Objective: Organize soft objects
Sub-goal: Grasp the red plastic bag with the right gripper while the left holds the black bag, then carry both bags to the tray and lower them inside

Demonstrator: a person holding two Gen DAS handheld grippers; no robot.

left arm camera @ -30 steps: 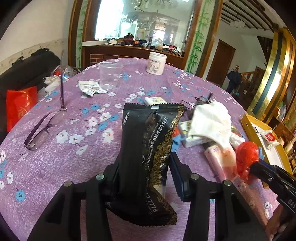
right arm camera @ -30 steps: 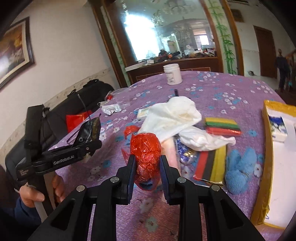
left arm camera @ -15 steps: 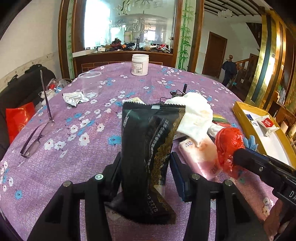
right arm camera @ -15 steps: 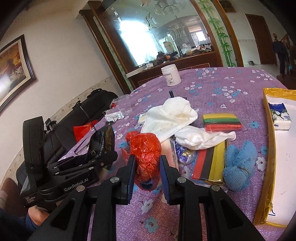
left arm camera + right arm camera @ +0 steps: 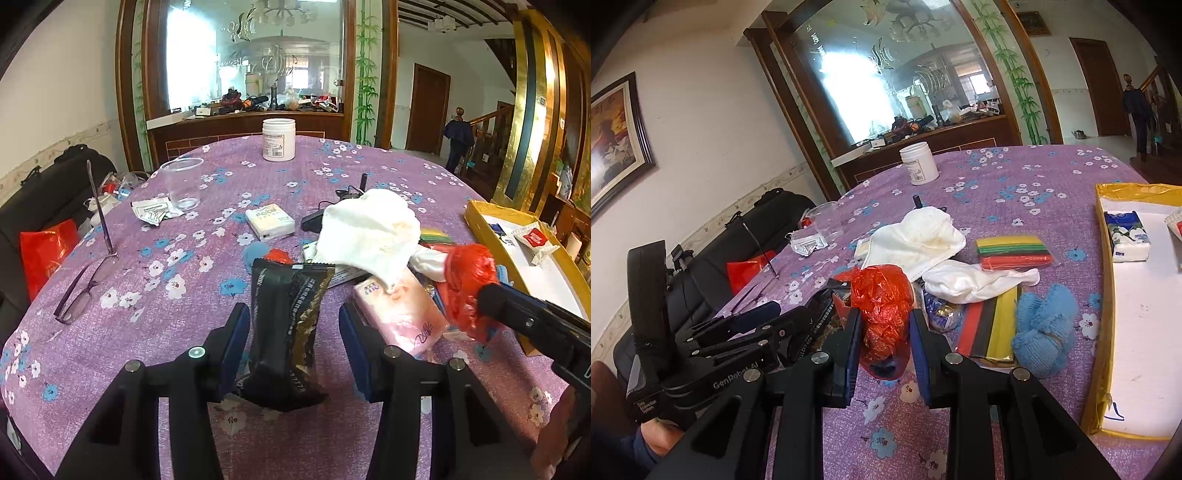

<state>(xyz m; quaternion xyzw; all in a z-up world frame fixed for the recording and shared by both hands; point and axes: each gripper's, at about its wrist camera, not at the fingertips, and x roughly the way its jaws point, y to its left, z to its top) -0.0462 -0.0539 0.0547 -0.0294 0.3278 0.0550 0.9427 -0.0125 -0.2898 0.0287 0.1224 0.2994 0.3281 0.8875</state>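
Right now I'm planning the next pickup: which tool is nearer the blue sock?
Right. The right tool, shut on the red bag, sits just left of the blue sock; the left tool is farther left.

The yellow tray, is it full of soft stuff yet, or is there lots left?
Not full. The yellow tray holds a tissue pack and a small packet. In hand: the right tongs squeeze a red plastic bag, and the black snack packet stands between the left tongs. Left on the table: white cloth, blue knit bundle, pink tissue pack.
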